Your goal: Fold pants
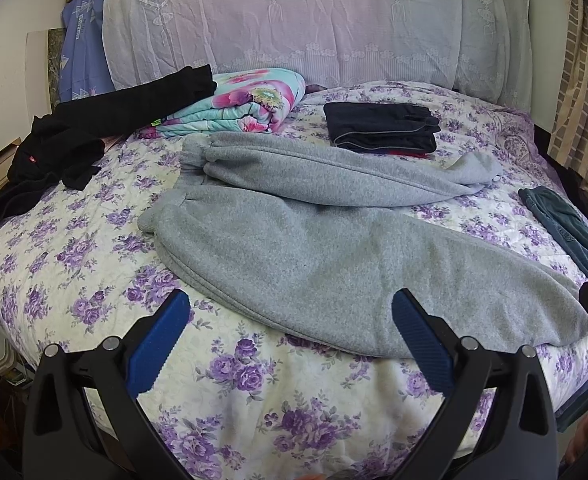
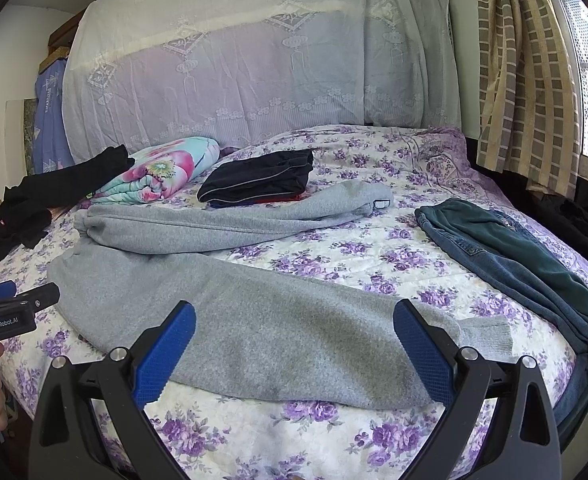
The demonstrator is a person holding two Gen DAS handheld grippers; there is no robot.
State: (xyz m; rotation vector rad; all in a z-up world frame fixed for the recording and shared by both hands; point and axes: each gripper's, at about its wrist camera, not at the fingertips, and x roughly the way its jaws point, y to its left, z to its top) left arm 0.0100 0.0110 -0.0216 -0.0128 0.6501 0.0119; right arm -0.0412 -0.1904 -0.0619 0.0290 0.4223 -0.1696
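Note:
Grey sweatpants (image 1: 314, 248) lie spread on the floral bedspread (image 1: 73, 264), waistband at the left, one leg along the near edge and the other angled toward the back right; they also show in the right wrist view (image 2: 229, 312). My left gripper (image 1: 289, 300) is open and empty, hovering over the near leg's front edge. My right gripper (image 2: 294, 308) is open and empty over the near leg, close to its cuff (image 2: 482, 336). The left gripper also shows at the left edge of the right wrist view (image 2: 17, 300).
A folded dark pair of pants (image 1: 382, 126) lies behind the grey pair. Black clothes (image 1: 73, 136) and a rolled floral quilt (image 1: 237, 108) sit at the back left. Jeans with a dark green garment (image 2: 526, 264) lie along the right edge. A covered headboard (image 1: 294, 24) stands behind; a curtain (image 2: 526, 72) hangs at right.

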